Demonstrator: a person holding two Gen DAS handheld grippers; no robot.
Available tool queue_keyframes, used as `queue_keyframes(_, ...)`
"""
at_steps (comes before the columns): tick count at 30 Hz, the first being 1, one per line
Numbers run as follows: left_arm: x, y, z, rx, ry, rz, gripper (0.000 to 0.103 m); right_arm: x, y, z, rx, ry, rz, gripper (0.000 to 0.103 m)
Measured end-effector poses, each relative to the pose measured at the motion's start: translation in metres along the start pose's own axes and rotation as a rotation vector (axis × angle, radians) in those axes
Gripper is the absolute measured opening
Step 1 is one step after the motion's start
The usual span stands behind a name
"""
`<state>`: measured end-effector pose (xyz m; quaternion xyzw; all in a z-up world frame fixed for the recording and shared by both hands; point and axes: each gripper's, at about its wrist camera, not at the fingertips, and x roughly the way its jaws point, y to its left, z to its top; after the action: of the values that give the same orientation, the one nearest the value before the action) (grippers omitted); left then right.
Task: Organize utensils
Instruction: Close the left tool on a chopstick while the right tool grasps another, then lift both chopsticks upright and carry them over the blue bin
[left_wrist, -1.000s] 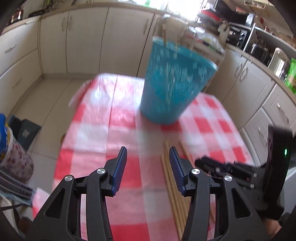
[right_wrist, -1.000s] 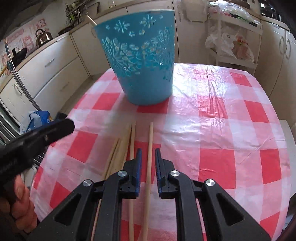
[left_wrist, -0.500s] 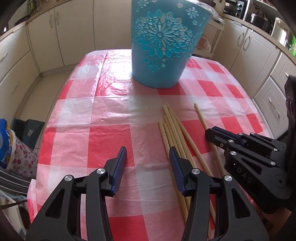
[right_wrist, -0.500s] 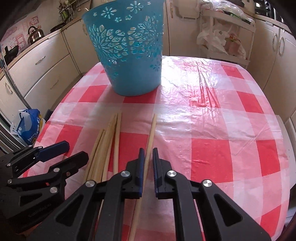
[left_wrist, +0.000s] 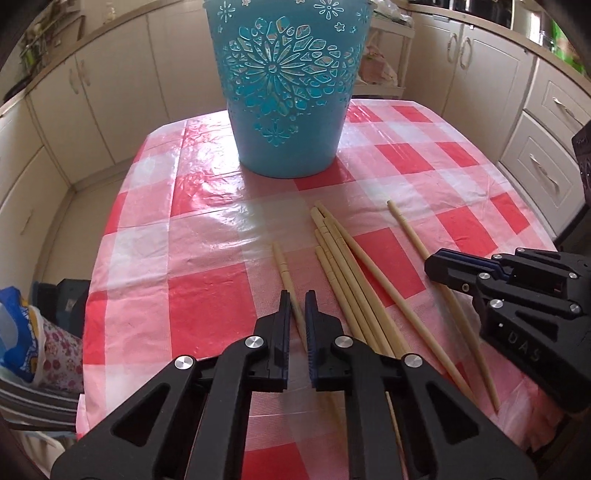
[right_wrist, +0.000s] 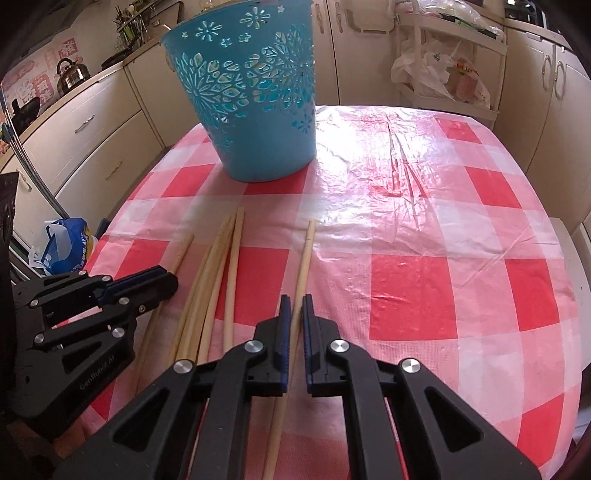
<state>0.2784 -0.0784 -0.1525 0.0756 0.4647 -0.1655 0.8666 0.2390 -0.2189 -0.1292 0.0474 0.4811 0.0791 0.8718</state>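
Each hand-held gripper pinches one chopstick for the bucket (left_wrist: 286, 85): left hand-held gripper (left_wrist: 296, 308) and right hand-held gripper (right_wrist: 294, 314).

Counts on one checked tabletop (left_wrist: 207, 314): one blue cut-out basket (left_wrist: 284, 92); two tongs, left tongs (left_wrist: 295, 306) and right tongs (right_wrist: 294, 310); two lone chopsticks, left chopstick (left_wrist: 282, 267) and right chopstick (right_wrist: 304, 254); one overlapping chopstick bundle (left_wrist: 343, 266) of roughly five, exact count unclear.
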Motion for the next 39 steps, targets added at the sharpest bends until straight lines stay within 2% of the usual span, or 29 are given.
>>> queue_keyframes(3, 0.000, 0.010, 0.002, -0.031, 0.025, -0.054, 0.007, 0.002, 0.001, 0.003, -0.015, 0.014, -0.005, 0.008)
queue_keyframes(5, 0.001, 0.012, 0.002, -0.046, 0.032, -0.059, 0.007, 0.004, 0.004, 0.005, -0.036, 0.012, -0.023, 0.008)
queue_keyframes(8, 0.002, 0.004, 0.000, -0.023, 0.026, -0.017, 0.007, 0.006, 0.012, 0.006, -0.083, 0.011, -0.066, 0.008)
queue_keyframes(10, 0.002, -0.003, -0.001, 0.003, 0.022, 0.023, 0.007, 0.006, 0.013, 0.006, -0.087, 0.015, -0.062, 0.008)
queue_keyframes(14, -0.001, -0.003, 0.000, -0.020, 0.063, 0.030, 0.007, 0.003, 0.008, 0.004, -0.056, 0.033, -0.042, 0.006)
queue_keyframes(17, -0.003, -0.006, -0.003, 0.016, 0.056, 0.075, 0.012, 0.003, 0.010, 0.004, -0.078, 0.045, -0.056, 0.006)
queue_keyframes(20, -0.003, -0.007, -0.004, 0.023, 0.042, 0.093, 0.012, 0.003, 0.015, 0.005, -0.112, 0.053, -0.081, 0.006)
queue_keyframes(23, -0.003, -0.011, -0.007, 0.042, 0.019, 0.103, 0.006, 0.003, 0.014, 0.003, -0.107, 0.041, -0.075, 0.006)
queue_keyframes(27, -0.005, -0.012, -0.008, 0.043, 0.004, 0.108, 0.005, 0.003, 0.012, 0.001, -0.080, 0.024, -0.065, 0.006)
queue_keyframes(29, -0.006, -0.010, -0.009, 0.033, -0.002, 0.098, 0.005, 0.002, 0.009, 0.001, -0.056, 0.019, -0.049, 0.006)
queue_keyframes(39, -0.018, -0.008, -0.016, -0.002, -0.028, 0.064, 0.005, -0.016, -0.015, -0.014, 0.164, 0.010, 0.193, 0.006)
